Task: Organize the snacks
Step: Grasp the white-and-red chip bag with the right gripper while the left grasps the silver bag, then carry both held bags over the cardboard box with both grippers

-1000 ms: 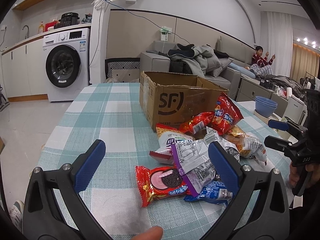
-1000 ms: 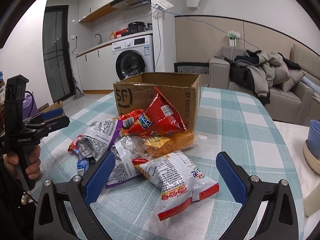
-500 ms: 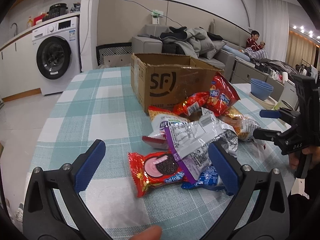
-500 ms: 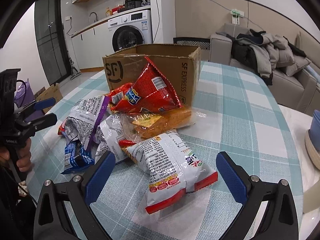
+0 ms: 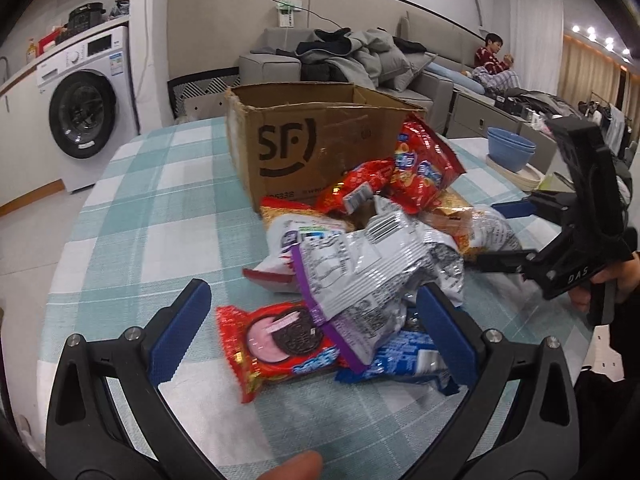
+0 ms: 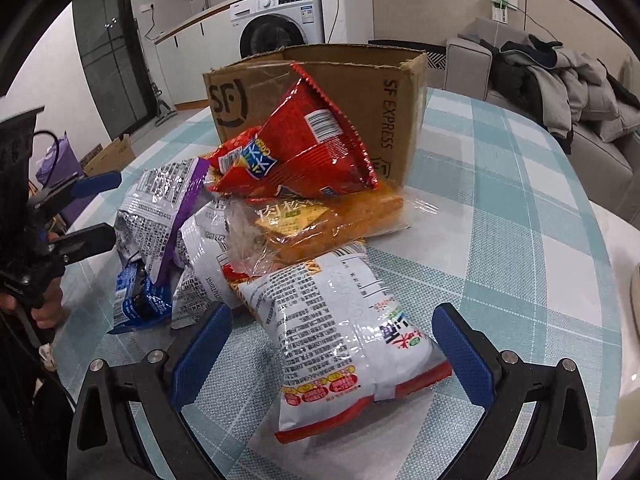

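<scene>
A pile of snack bags lies on the checked table in front of an open SF cardboard box (image 5: 312,148) (image 6: 320,92). My left gripper (image 5: 312,328) is open and straddles a red Oreo pack (image 5: 276,340), next to a silver-purple bag (image 5: 360,272) and a blue pack (image 5: 404,356). My right gripper (image 6: 328,344) is open and straddles a white-and-red bag (image 6: 340,332). Behind that bag lie an orange clear pack (image 6: 320,224) and a red chip bag (image 6: 304,152) leaning on the box. Each gripper shows in the other's view, the right one (image 5: 508,236) and the left one (image 6: 96,208).
Stacked blue bowls (image 5: 510,152) sit at the table's right edge. A washing machine (image 5: 88,108) and a sofa with clothes (image 5: 352,60) stand beyond the table. The teal checked tablecloth (image 5: 160,208) stretches left of the box.
Both grippers have moved closer and lower toward the snack pile. The Oreo pack now sits between the left fingers and the white bag between the right fingers. Both stayed open.
</scene>
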Demonstrator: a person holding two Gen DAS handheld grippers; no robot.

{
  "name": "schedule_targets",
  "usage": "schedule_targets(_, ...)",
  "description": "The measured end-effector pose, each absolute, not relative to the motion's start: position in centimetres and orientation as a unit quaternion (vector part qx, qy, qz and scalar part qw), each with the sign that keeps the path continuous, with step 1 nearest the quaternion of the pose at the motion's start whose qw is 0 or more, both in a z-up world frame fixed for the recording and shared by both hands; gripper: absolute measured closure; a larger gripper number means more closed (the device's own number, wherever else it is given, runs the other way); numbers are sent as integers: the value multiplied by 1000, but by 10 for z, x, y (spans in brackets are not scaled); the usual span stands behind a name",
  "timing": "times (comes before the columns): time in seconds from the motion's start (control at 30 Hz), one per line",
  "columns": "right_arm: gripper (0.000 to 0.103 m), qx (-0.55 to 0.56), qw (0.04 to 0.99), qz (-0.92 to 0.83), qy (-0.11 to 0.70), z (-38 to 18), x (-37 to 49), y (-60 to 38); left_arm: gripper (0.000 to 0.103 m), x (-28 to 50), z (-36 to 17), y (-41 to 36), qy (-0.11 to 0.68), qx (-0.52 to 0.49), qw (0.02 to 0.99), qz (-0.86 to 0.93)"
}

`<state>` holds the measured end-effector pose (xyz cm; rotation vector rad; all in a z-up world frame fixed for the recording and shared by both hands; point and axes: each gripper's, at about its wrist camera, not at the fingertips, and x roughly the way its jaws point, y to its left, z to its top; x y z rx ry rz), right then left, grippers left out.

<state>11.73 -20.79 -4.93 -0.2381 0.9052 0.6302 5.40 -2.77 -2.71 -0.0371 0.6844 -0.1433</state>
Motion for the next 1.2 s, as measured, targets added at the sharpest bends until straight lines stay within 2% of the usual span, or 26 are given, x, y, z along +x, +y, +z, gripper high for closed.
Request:
schedule_targets(0.1,15,-121,846,289,431,-50,115,-206,1,63,-28,-32,341,-24,936,-80)
schedule_targets(0.27,22,-107,845,297,432,-48,115,-213,1,77,-33,-42,350,-6,932,-90)
schedule_targets(0.33,32,-106,845,301,430,-47,112,-213,1,84,-36,-45,359,2,930,-86)
schedule_targets(0.47,43,-106,847,299,427,-45,104,-217,1,91,-42,-44,376,-1,923,-85)
schedule_targets(0.6,46,-93,851,290,428,-41,91,-224,1,98,-44,-39,384,-13,919,-90)
schedule_targets(0.97,46,-62,876,265,399,-28,71,-240,1,107,-43,-40,388,-16,915,-110)
schedule_targets(1.0,46,-60,877,263,398,-27,70,-242,2,109,-43,-40,388,-19,915,-113)
schedule_targets(1.1,46,-56,881,257,394,-25,68,-248,18,110,-40,-40,383,-23,915,-124)
schedule_targets(1.17,46,-53,884,255,388,-21,65,-252,24,107,-38,-41,380,-21,916,-124)
schedule_targets(1.2,46,-52,886,254,386,-19,64,-254,31,107,-38,-40,380,-21,916,-124)
